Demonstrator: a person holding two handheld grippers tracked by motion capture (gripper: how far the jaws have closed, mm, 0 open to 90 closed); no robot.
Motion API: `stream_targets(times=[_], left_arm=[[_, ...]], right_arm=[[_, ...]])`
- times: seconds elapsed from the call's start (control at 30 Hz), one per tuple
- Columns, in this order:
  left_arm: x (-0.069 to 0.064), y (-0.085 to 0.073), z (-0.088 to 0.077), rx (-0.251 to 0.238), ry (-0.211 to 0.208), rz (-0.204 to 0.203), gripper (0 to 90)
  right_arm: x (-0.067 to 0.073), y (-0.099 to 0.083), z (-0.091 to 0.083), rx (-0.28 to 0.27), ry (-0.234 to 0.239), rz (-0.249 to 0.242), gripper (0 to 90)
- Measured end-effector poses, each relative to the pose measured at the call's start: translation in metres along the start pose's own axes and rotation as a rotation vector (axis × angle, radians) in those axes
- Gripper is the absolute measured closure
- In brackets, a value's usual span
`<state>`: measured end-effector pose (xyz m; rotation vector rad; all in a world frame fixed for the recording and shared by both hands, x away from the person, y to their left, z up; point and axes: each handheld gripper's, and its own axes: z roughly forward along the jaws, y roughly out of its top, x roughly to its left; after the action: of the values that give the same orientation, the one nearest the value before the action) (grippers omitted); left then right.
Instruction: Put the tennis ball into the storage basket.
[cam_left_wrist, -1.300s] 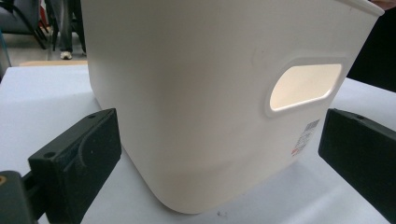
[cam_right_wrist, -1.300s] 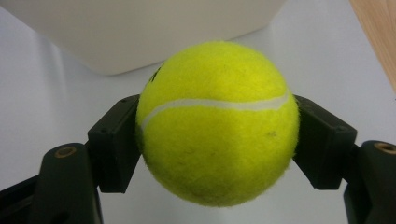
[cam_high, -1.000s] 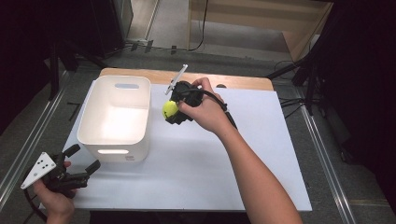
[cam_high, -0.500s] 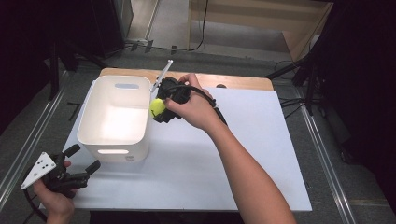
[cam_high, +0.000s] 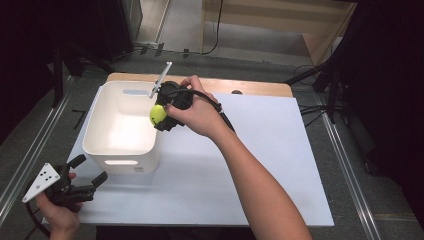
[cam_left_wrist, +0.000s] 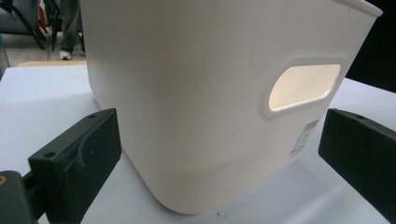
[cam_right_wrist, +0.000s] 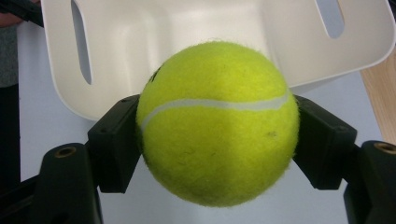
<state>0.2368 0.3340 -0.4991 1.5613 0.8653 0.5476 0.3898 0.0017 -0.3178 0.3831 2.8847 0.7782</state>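
Note:
A yellow tennis ball (cam_high: 158, 114) (cam_right_wrist: 217, 123) is clamped between the jaws of my right gripper (cam_high: 161, 116) (cam_right_wrist: 217, 140), which is shut on it. The ball hangs over the right rim of a white plastic bin (cam_high: 102, 145) (cam_right_wrist: 149, 32) that stands on the left half of the white table sheet. My left gripper (cam_high: 86, 172) (cam_left_wrist: 219, 154) rests low at the table's front left corner with its jaws wide open. Its jaws point at the bin's near wall (cam_left_wrist: 187, 93) and handle cut-out (cam_left_wrist: 303, 86), and nothing sits between them.
A white sheet (cam_high: 260, 165) covers the table, with a wooden strip (cam_high: 250, 86) along its far edge. Metal rails (cam_high: 350, 170) run along both sides. Dark floor, cables and stands lie beyond the table.
My right gripper has carried the tennis ball leftward, from over the table sheet to above the bin's right rim. My left gripper has stayed in place.

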Motion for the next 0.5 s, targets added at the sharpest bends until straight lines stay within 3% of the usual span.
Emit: stream_targets(times=[0.5], left_arm=[[0.000,0.000,0.000,-0.001,-0.004,-0.001,0.0]], right_arm=[[0.011,0.025,0.015,0.005,0.026,-0.034,23.9]])
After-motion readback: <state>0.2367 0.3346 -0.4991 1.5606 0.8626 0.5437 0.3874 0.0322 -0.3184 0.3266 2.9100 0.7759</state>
